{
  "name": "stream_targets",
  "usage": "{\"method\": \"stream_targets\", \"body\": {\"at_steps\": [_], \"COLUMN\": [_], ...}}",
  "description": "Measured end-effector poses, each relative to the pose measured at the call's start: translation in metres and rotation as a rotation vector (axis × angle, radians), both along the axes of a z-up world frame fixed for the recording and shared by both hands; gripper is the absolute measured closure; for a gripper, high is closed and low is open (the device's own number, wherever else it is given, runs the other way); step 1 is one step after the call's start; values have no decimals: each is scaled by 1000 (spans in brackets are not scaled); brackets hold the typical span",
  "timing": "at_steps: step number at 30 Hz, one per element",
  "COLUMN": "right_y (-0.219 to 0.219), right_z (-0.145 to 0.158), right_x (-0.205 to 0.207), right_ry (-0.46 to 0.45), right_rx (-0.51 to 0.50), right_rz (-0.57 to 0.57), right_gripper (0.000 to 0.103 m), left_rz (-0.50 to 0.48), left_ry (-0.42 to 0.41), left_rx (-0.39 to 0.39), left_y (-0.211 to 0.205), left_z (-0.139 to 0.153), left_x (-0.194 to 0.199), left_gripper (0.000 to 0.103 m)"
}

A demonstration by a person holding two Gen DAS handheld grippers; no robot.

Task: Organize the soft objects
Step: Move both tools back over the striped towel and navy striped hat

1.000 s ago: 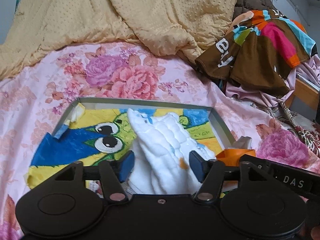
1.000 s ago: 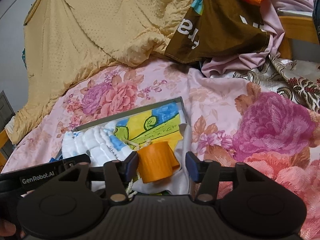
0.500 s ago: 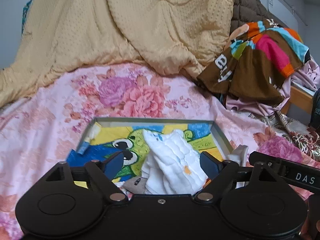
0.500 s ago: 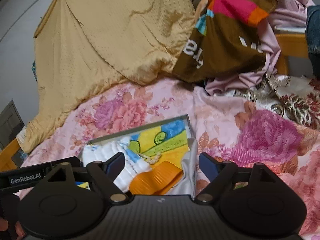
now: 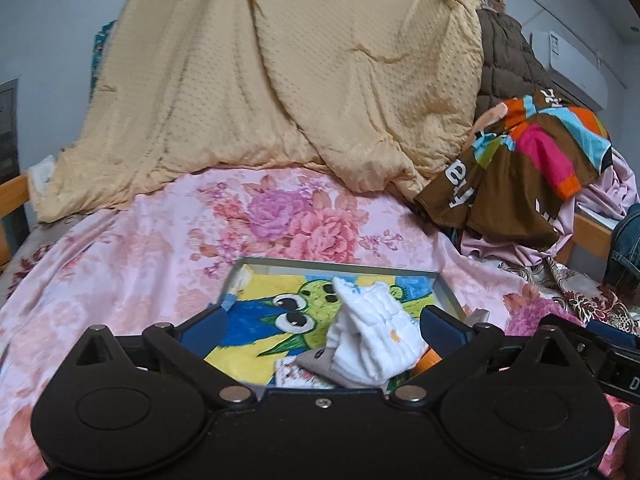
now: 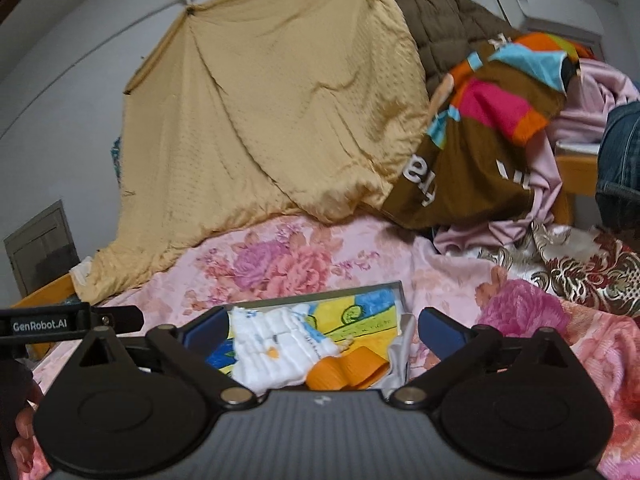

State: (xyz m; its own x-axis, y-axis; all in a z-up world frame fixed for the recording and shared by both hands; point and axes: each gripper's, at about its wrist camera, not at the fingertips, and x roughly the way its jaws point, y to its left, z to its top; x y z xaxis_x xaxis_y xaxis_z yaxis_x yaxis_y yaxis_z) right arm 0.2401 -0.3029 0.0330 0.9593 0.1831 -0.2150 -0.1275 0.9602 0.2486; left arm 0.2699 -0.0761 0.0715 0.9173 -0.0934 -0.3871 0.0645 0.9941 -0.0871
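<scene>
Both claws are held above the near edge of a shallow tray [image 5: 340,266] that rests on a bed covered by a floral sheet [image 5: 160,248]. The jaws of the left claw [image 5: 322,326] are opening and stand wide apart; nothing is pressed between the pads. The jaws of the right claw [image 6: 322,326] are likewise opening and clamped on nothing.

Inside the tray, on its cartoon-printed floor, the following soft items are found:
- a white quilted cloth [image 5: 372,336], bunched and partly upright, near the tray's right half;
- an orange fabric piece [image 6: 346,370], flattened beside the white cloth;
- a grey item [image 5: 316,360] and a small patterned item under the cloth's near edge, whose kind cannot be told.

These items are judged to be already deposited. They are loosely piled rather than folded, so tidying within the tray may be outstanding.

Behind the tray, a yellow quilt [image 5: 300,80], a brown multicoloured garment [image 5: 520,184] and pale lilac fabric [image 6: 532,184] are heaped at the head and right side of the bed. Whether these belong to the task cannot be told. If they do, most of the work is judged to remain.
</scene>
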Motion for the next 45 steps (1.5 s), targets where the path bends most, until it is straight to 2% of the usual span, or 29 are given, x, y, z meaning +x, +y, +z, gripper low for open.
{"method": "stream_targets", "body": {"at_steps": [7,16,22,29,39,45], "right_y": [20,39,52,63,86,98], "right_z": [3,2,-1,-5,-17,-22], "right_x": [-44,-91,-112,-128,-144,-148], "right_ry": [-27,-40,-33,-8,46,75], "right_rx": [-43,-69,-106,-124,-191,-236], "right_rz": [51,90,116,162,233,258], "right_gripper": [0,0,0,0,0,0], "left_rz": [4,-29,-8,-10,-85,-125], "left_ry": [-2,-8,-3,30,75,97], "left_rx": [-4,51,13,-14,64,47], "left_y": [20,39,55,70,85,90], "left_z": [-3,-10,-19,-32,-48,-61], "left_x": [-46,-104,-139,-163,-183,-188], "left_gripper": [1,1,1,1,1,1]}}
